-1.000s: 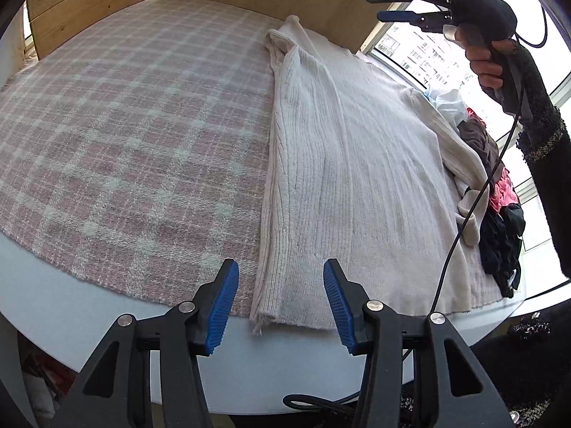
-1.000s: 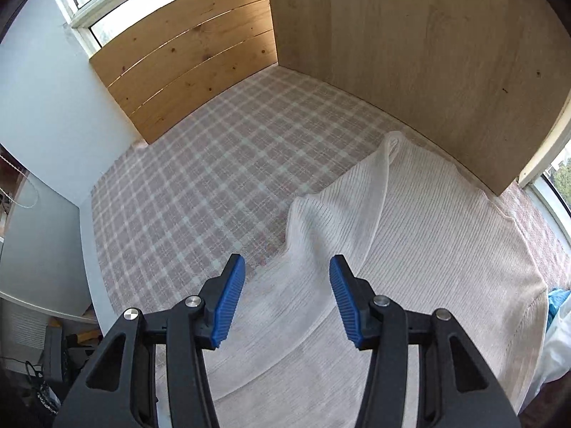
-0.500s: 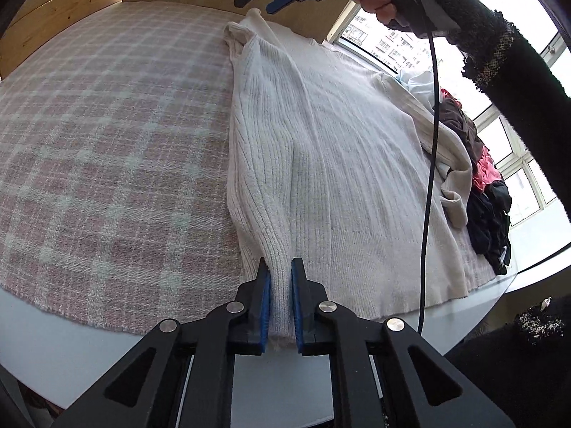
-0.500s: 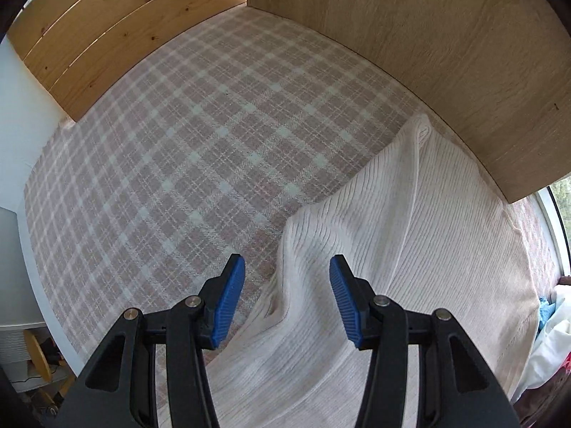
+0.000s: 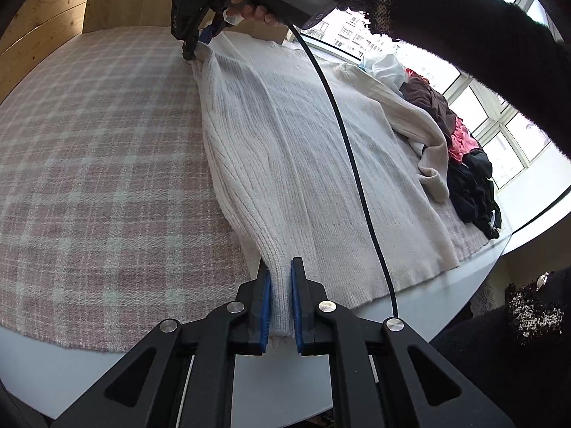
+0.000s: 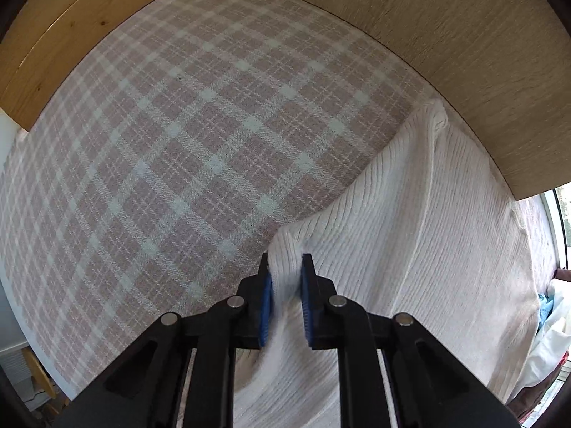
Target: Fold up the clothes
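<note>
A cream rib-knit sweater [image 5: 285, 149] lies spread along the right half of my pink-and-white plaid cloth [image 5: 100, 164], its long left edge raised in a soft ridge between my two tools. My left gripper [image 5: 280, 306] has closed its blue pads on the near hem corner at the table's front edge, with a thick wad of knit filling the narrow gap between them. My right gripper [image 6: 285, 296] pinches the same edge at the far end, near the shoulder, its pads drawn in just as tight on a bunched fold.

I judge the knit to be soft, limp and fairly weighty for a garment: it sags between the two holds and will stretch along its ribs if I pull hard. Corners and edge seams are the places to hold it, since the open middle would only bunch up. The woven cloth beneath looks grippy enough to drag at the knit.

Pale wooden panels [image 6: 446, 42] wall in the far side. A heap of other clothes [image 5: 464, 157], brown, pink and black, sits by the windows [image 5: 506, 135] on the right. A black cable [image 5: 342, 135] trails across the sweater.
</note>
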`<state>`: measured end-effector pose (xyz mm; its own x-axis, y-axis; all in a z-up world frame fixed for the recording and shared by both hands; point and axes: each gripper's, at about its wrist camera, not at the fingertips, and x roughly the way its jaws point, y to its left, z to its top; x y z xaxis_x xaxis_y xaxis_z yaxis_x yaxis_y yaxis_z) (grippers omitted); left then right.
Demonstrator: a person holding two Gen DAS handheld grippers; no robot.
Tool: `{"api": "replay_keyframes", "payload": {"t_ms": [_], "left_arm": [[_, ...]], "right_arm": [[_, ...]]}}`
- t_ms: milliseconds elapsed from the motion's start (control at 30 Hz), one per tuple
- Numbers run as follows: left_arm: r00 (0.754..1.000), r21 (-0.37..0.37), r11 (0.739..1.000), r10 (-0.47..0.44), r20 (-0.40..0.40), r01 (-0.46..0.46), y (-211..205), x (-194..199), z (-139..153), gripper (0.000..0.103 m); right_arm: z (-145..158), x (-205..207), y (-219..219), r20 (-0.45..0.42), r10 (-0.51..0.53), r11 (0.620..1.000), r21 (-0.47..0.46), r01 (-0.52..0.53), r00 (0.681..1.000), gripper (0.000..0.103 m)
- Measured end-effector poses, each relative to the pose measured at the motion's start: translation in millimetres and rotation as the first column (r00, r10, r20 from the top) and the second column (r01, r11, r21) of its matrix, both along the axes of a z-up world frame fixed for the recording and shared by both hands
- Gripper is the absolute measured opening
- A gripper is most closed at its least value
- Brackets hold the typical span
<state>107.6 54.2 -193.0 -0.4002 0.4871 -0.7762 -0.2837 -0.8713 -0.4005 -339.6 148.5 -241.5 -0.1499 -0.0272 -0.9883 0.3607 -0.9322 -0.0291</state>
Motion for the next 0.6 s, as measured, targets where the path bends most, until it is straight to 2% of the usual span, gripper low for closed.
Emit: {"api": "replay_keyframes", "payload": {"t_ms": [133, 233, 433, 533, 600], "left_arm": [[1.0, -0.016, 1.0, -0.018, -0.014, 0.018, 9, 4, 4, 0.009], [0.999, -0.03, 0.999, -0.029, -0.025, 0.029, 16, 7, 9, 0.009], [0.997, -0.095, 0.993, -0.067, -0.044, 0.062, 43, 10, 17, 0.009], [0.994, -0.129, 0.987, -0.097, -0.04, 0.092, 61, 10, 16, 0.009], [0.992, -0.148, 0.982, -0.119, -0.035, 0.113, 74, 11, 15, 0.009]], "right_arm": [[21, 10, 32, -0.014, -0.059, 0.988, -0.145, 0.056, 0.998, 0.013], [35, 23, 63, -0.041, -0.108, 0.963, -0.252, 0.094, 0.993, 0.013], [50, 56, 143, -0.058, -0.245, 0.87, -0.453, 0.193, 0.968, 0.013], [49, 70, 185, -0.045, -0.302, 0.826, -0.511, 0.238, 0.952, 0.013], [47, 71, 208, -0.034, -0.331, 0.813, -0.518, 0.266, 0.943, 0.013]]}}
